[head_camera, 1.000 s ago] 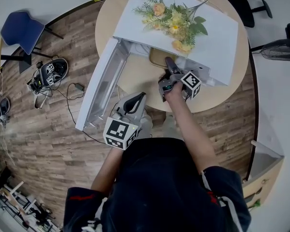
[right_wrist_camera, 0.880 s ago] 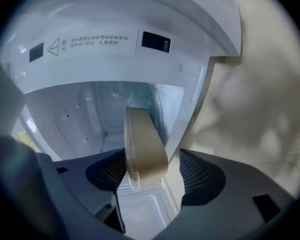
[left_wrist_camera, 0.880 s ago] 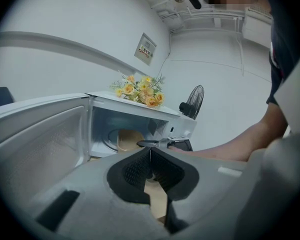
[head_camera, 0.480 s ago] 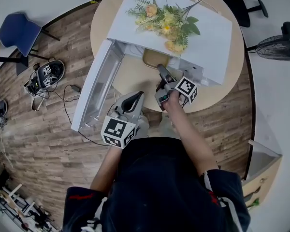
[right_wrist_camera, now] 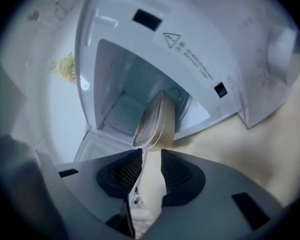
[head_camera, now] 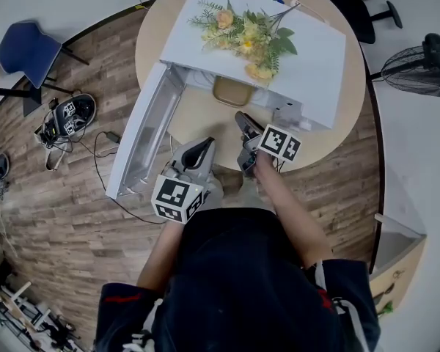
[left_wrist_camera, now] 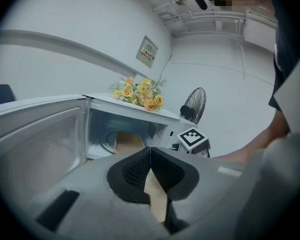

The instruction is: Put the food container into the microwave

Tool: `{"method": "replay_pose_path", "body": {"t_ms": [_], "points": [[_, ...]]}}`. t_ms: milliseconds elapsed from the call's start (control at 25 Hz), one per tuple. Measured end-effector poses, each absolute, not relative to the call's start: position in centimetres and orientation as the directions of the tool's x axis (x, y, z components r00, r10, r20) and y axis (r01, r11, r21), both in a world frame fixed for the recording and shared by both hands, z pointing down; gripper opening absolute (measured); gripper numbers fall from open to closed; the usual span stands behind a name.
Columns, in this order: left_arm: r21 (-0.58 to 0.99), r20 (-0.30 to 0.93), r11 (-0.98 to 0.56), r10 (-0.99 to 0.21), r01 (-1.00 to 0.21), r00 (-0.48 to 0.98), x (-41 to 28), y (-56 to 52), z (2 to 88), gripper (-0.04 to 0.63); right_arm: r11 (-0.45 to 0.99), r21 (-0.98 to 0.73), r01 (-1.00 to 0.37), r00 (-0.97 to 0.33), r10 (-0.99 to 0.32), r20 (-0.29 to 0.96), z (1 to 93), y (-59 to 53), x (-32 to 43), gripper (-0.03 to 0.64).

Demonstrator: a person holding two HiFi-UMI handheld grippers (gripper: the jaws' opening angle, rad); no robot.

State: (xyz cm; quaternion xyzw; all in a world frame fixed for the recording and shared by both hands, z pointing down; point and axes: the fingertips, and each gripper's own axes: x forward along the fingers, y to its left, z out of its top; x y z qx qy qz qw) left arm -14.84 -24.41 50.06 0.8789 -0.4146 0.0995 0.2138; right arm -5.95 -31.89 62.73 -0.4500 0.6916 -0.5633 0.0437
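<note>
Already the shallow tan plastic food container [head_camera: 233,92] sits inside the open white microwave oven [head_camera: 315,64], on the cavity floor close to its front edge, so the placing step looks all but finished. The right tool [head_camera: 243,120] hovers just outside the opening, apart from the container. Its jaws stand partly apart, have just been closing, and have nothing between them. The left tool [head_camera: 205,149] hangs nearer the person, by the front edge of the round tan wooden desk [head_camera: 205,119], with its jaws closed together on nothing. The microwave's white door [head_camera: 143,141] is swung wide to the left.

What remains is probably a check of depth. If the container lies too near the sill, a gentle push with the right tool's tips would seat it. Shutting the door would then call for the right tool to stay clear of the opening while the left tool, nearest the door, swings it round.
</note>
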Motion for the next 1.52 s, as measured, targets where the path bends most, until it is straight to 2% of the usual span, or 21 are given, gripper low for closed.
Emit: {"method": "replay_pose_path", "body": {"t_ms": [120,280,640,1520], "points": [[0.291,0.356,-0.56,-0.689,-0.776,0.631,-15.1,-24.3,50.0,0.018,0.079,-0.695,-0.714,-0.57,-0.641,0.513,62.6,-31.7,-6.6,0.053],[0.294,0.362,-0.546,-0.696,-0.784,0.62,-15.5,-24.5,50.4,0.018,0.177,-0.597,-0.783,-0.559,-0.623,0.548,62.6,-32.4,-7.6,0.017],[0.297,0.38,-0.521,-0.704,-0.8,0.6,-16.8,-24.6,51.2,0.018,0.244,-0.494,-0.835,-0.526,-0.617,0.585,63.1,-34.4,-8.3,0.012],[0.297,0.392,-0.512,-0.704,-0.806,0.592,-17.9,-25.6,51.8,0.018,0.245,-0.432,-0.868,-0.479,-0.646,0.594,63.3,-38.4,-7.7,0.012]]}}
